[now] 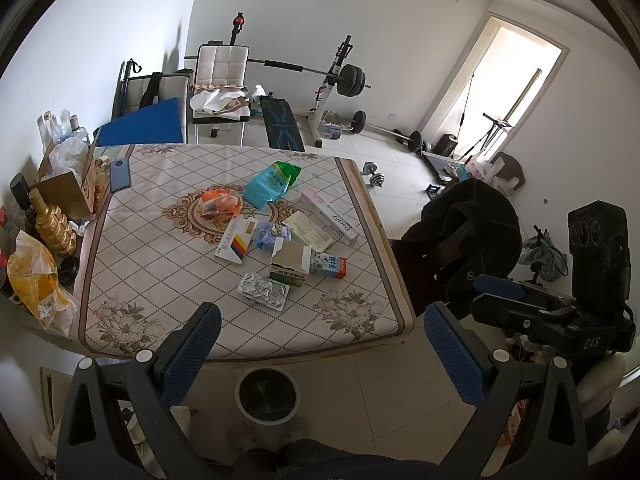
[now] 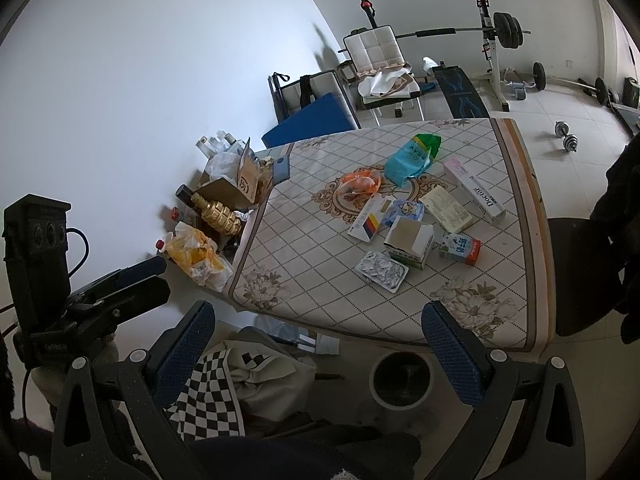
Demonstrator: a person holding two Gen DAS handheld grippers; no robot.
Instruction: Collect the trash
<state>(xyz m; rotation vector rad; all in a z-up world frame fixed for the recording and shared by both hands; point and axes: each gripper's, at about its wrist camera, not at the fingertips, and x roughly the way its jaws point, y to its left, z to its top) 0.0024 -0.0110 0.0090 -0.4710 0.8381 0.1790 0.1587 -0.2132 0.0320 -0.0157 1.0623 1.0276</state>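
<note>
Both tongs are spread wide and hold nothing. The left gripper (image 1: 316, 332) hangs off the near edge of the table (image 1: 120, 264); the right gripper (image 2: 320, 332) hangs off the same edge, further toward the near right corner. Neither touches any item, which suggests that collection has not yet begun.

Directly below the tongs, on the floor just beside the table's near edge, stands a round bin (image 1: 267, 396), open at the top. Its position probably keeps the carry from table to drop short.

The trash lies in a loose cluster around the centre of the table. Nearest the near edge is a foil blister pack (image 1: 263, 291), touching an opened cardboard box (image 1: 290, 262). Just beside the box, toward the right edge, lies a small milk carton (image 1: 329, 264) on its side. Beyond these lie a striped packet (image 1: 236, 242), a crumpled blue wrapper (image 1: 272, 234), a flat yellowish box (image 1: 310, 234) and a long toothpaste box (image 1: 330, 218). Further toward the far edge lie an orange plastic bag (image 1: 220, 202) and a teal-green bag (image 1: 272, 184).

The blister pack appears the easiest first pick. Being flat, it may need an edge-on pinch.
</note>
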